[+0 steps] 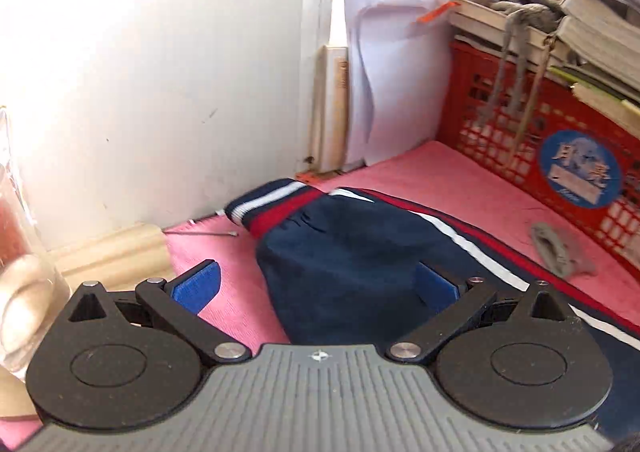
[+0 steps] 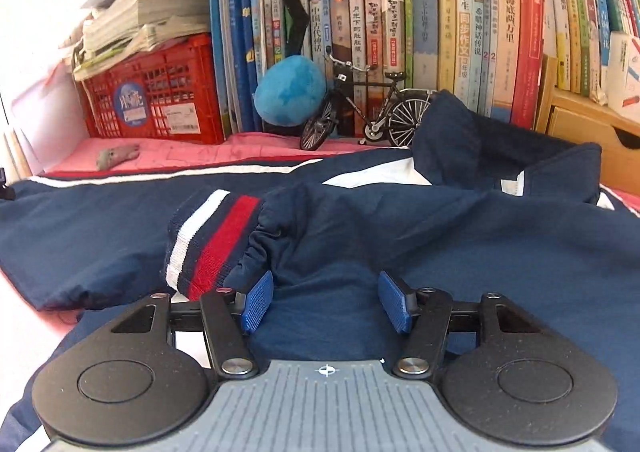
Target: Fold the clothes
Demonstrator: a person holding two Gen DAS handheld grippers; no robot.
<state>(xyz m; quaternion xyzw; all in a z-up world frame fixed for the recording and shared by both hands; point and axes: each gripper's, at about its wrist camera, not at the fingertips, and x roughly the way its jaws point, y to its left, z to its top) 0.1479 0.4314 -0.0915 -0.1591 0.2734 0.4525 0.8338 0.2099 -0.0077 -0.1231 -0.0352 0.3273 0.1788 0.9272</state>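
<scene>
A navy jacket (image 2: 460,244) with red and white stripes lies spread on a pink cloth (image 2: 224,148). One sleeve is folded over its body, its striped cuff (image 2: 208,244) just ahead and left of my right gripper (image 2: 326,302). That gripper is open, low over the navy fabric, holding nothing. In the left wrist view another sleeve of the jacket (image 1: 344,264) runs away to a striped cuff (image 1: 272,200) near the wall. My left gripper (image 1: 316,286) is wide open and straddles this sleeve, its left pad (image 1: 196,286) over the pink cloth (image 1: 224,292).
A red plastic crate (image 1: 560,156) loaded with books stands at the back right in the left wrist view, with a small grey cloth piece (image 1: 560,252) before it. A white wall (image 1: 160,72) is on the left. Books (image 2: 400,20), a blue plush ball (image 2: 290,90) and a model bicycle (image 2: 368,108) stand behind the jacket.
</scene>
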